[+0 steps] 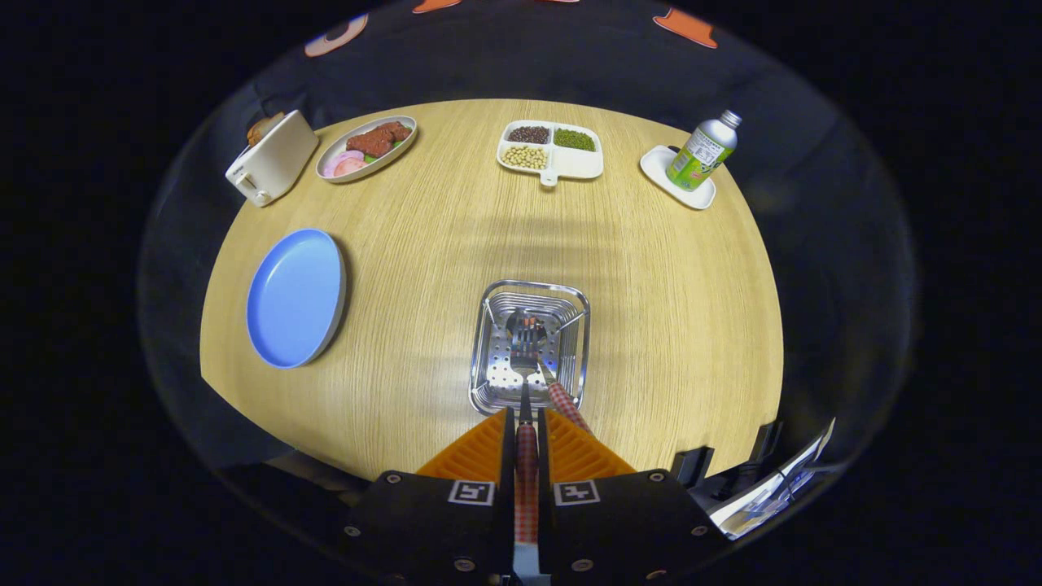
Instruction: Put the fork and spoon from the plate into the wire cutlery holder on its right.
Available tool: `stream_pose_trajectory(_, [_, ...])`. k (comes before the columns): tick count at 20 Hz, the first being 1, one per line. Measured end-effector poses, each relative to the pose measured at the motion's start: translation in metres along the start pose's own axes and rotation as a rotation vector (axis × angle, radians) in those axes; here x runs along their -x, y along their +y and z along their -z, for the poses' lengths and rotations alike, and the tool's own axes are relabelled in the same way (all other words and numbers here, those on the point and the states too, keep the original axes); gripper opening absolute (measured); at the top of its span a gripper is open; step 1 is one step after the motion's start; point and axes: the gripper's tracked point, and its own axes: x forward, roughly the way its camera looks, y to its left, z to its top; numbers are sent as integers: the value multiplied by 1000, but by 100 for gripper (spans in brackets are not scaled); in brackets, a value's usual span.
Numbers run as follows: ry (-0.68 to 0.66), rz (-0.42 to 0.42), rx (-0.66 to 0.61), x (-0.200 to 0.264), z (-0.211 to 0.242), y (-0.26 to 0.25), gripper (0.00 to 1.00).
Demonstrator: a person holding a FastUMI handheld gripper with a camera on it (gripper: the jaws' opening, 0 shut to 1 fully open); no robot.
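In the gripper view, the claw [526,423] is clamped on a utensil with a red-checked handle [527,472], the two orange fingers [476,456] pressing on it from both sides. This looks like the fork [523,362], its metal head reaching just ahead of the fingertips and down into the wire cutlery holder [529,346], which stands on the surface [423,236] directly ahead of the claw, near the near edge. A second utensil, seemingly the spoon [516,324], already rests in the holder, its red-checked handle [567,405] leaning out over the holder's near rim just beside the right finger. Which head belongs to which handle is hard to tell, since the metal parts overlap inside the holder. The blue plate [295,297] lies bare toward the left edge of the surface, well apart from the holder. Along the far edge sit a toaster [271,159], an oval dish of food [366,146], a divided tray of beans [551,150], and a bottle [704,150] on a small white dish [661,172].
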Motion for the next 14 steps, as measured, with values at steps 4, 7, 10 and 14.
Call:
stream_pose_trajectory(4, [-70, -21, -61, 6, -32, 5, 18])
stream_pose_trajectory(7, [-179, -41, -113, 14, -59, 9, 20])
stream_pose_trajectory(10, [-323, -9, -116, 33, -85, 3, 23])
stream_pose_trajectory(14, [-529, 9, -139, 72, -115, 4, 42])
